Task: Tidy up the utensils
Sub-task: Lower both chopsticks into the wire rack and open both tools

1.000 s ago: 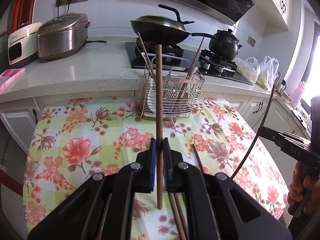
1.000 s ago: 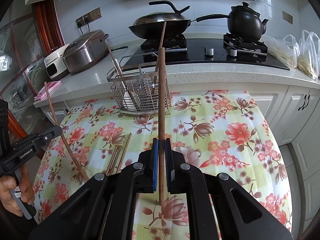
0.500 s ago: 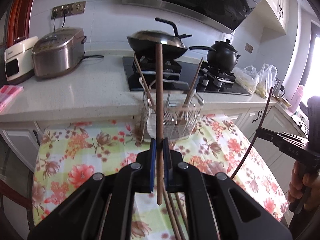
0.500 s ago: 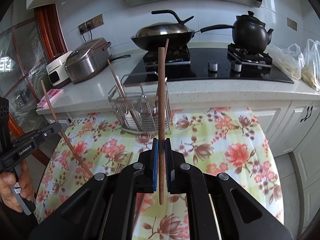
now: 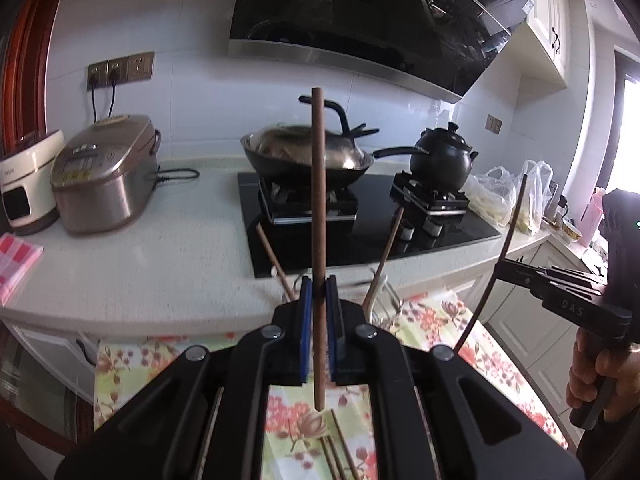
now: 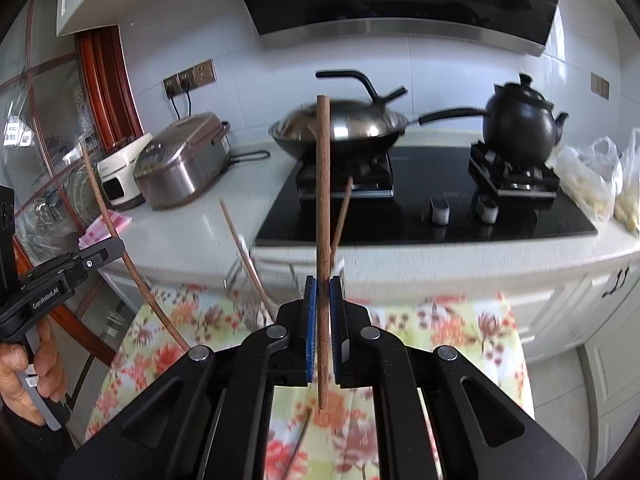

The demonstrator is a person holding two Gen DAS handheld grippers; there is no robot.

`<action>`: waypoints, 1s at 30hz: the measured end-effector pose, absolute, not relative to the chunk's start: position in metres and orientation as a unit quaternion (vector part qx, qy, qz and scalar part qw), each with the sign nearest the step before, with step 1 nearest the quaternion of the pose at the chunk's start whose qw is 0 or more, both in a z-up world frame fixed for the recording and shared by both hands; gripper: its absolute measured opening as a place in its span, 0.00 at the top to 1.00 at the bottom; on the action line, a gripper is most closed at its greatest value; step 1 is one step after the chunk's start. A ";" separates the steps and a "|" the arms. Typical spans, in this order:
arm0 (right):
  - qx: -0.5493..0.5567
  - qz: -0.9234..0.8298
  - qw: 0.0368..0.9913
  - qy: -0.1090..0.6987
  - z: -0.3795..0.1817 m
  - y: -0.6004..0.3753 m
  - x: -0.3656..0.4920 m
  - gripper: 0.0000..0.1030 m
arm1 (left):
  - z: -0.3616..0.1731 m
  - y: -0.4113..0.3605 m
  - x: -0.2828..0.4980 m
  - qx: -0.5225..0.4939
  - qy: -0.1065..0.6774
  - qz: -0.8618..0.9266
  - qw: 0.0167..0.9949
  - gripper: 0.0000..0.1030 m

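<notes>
My left gripper (image 5: 319,292) is shut on a brown wooden chopstick (image 5: 319,200) that stands upright between its blue pads. My right gripper (image 6: 323,292) is shut on a second upright chopstick (image 6: 322,200). Both are raised above the floral table. The wire utensil basket (image 6: 240,280) is mostly hidden behind the grippers; two chopsticks (image 5: 386,256) lean out of it. Several loose chopsticks (image 5: 336,456) lie on the tablecloth below the left gripper. The right gripper shows at the right of the left wrist view (image 5: 504,272), and the left gripper at the left of the right wrist view (image 6: 116,246).
Behind the table runs a white counter (image 5: 160,264) with a rice cooker (image 5: 104,172), a black hob with a wok (image 5: 304,156) and a black kettle (image 5: 442,156), and plastic bags (image 5: 500,196). A range hood (image 5: 360,20) hangs above. The floral tablecloth (image 6: 440,320) lies below.
Both grippers have risen and tilted up with their chopsticks. The basket and tablecloth have dropped low in both views, and the hob and hood fill more of the frame.
</notes>
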State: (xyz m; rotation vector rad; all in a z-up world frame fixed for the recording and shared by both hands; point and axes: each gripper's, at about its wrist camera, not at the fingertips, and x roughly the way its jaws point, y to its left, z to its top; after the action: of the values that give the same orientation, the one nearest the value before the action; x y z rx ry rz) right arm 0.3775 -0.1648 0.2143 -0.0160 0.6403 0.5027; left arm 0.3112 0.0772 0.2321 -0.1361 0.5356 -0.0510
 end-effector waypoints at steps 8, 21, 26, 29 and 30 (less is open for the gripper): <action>-0.004 0.243 0.926 0.290 0.252 -0.143 0.420 0.93 | 0.267 0.071 0.354 -0.060 0.241 -0.018 0.969 0.93; 0.009 0.243 0.922 0.302 0.238 -0.113 0.471 0.93 | 0.233 0.080 0.412 -0.079 0.254 -0.007 0.964 0.93; 0.014 0.242 0.920 0.306 0.227 -0.107 0.483 0.93 | 0.217 0.088 0.424 -0.086 0.259 0.002 0.962 0.93; 0.016 0.241 0.920 0.309 0.220 -0.104 0.488 0.93 | 0.209 0.089 0.429 -0.089 0.262 0.005 0.961 0.93; 0.018 0.240 0.920 0.311 0.216 -0.102 0.490 0.93 | 0.206 0.089 0.431 -0.090 0.264 0.005 0.960 0.93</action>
State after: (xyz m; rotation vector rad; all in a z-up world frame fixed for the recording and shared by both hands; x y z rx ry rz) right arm 0.4899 -0.1024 0.2156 0.0363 0.6384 0.4938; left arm 0.4305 0.0891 0.2060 -0.1827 0.5343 0.0100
